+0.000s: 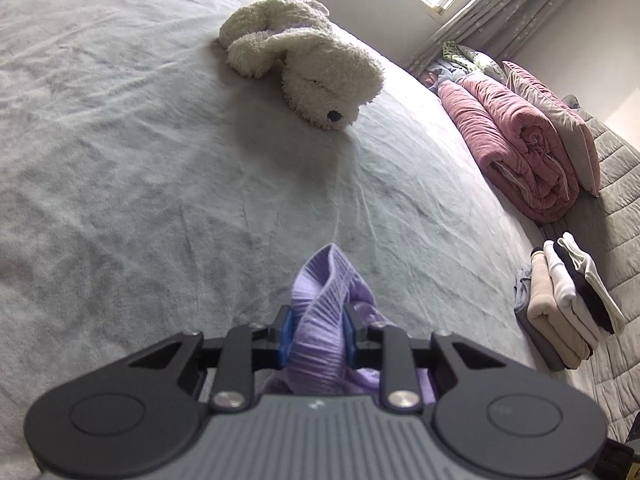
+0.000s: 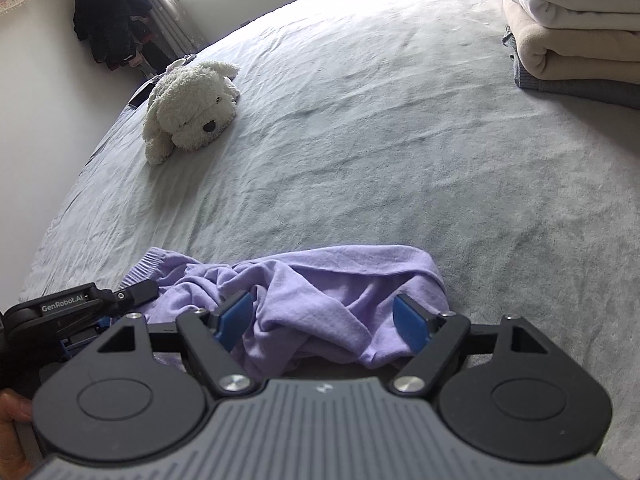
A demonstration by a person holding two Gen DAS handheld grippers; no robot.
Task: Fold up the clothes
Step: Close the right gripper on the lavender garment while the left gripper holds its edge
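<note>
A lilac garment (image 2: 320,300) lies crumpled on the pale grey bed sheet (image 2: 360,140), near the bed's front edge. My left gripper (image 1: 318,330) is shut on its ribbed hem (image 1: 320,320), which bunches up between the blue pads. The right wrist view shows that same left gripper (image 2: 132,294) at the garment's left end. My right gripper (image 2: 326,320) hovers open over the middle of the garment, its blue pads (image 2: 236,316) spread wide on either side of the wrinkled cloth.
A white plush dog (image 2: 192,108) lies farther up the bed. A stack of folded clothes (image 2: 572,36) sits at the right side, also seen as the stack (image 1: 572,300). A rolled pink quilt (image 1: 520,148) and pillow lie beyond. A hand (image 2: 12,432) shows at lower left.
</note>
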